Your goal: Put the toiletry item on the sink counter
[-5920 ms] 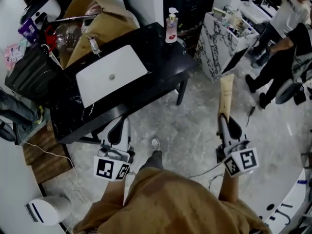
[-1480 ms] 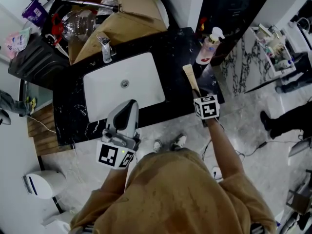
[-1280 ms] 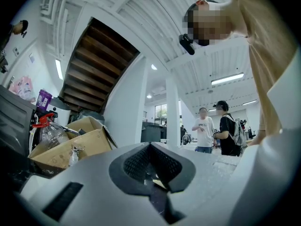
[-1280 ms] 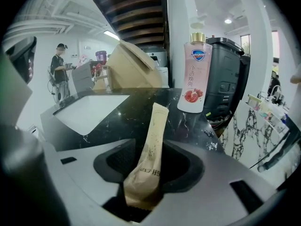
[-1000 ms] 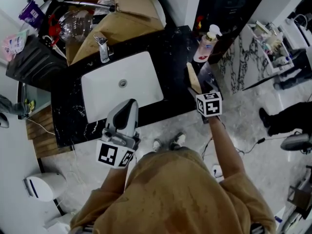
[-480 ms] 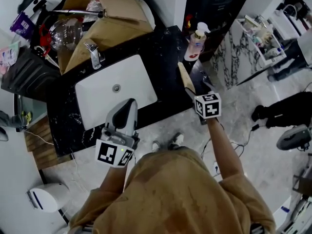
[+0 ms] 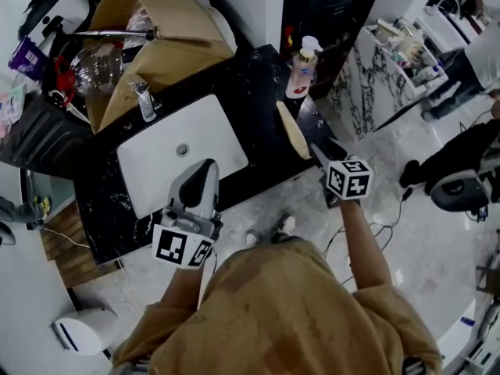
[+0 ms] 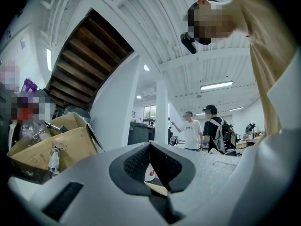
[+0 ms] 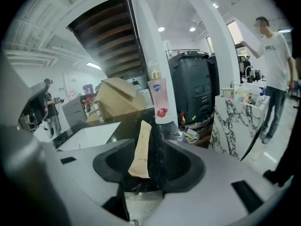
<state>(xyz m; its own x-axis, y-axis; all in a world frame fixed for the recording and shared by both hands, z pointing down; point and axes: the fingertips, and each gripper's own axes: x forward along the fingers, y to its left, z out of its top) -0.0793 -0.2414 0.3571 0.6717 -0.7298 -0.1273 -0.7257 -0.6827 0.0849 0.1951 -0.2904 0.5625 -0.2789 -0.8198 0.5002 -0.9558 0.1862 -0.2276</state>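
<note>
My right gripper has its jaws apart at a middling width. They have just been closing, yet the pads press on nothing. Sighting along them, I see the near end of the tan toiletry tube in the gap. In the head view, though, it lies flat on the black sink counter just ahead of the fingertips and free of them. The tube rests on the counter's right part, between the white basin and the counter's right edge. Its far end points toward a pale pink pump bottle, which stands upright near the back corner, apart from the tube. My left gripper hovers at the front of the basin, its jaws drawn together at the tips and holding nothing. Behind the basin stands a chrome faucet, and beyond that sits an open cardboard box.
</note>
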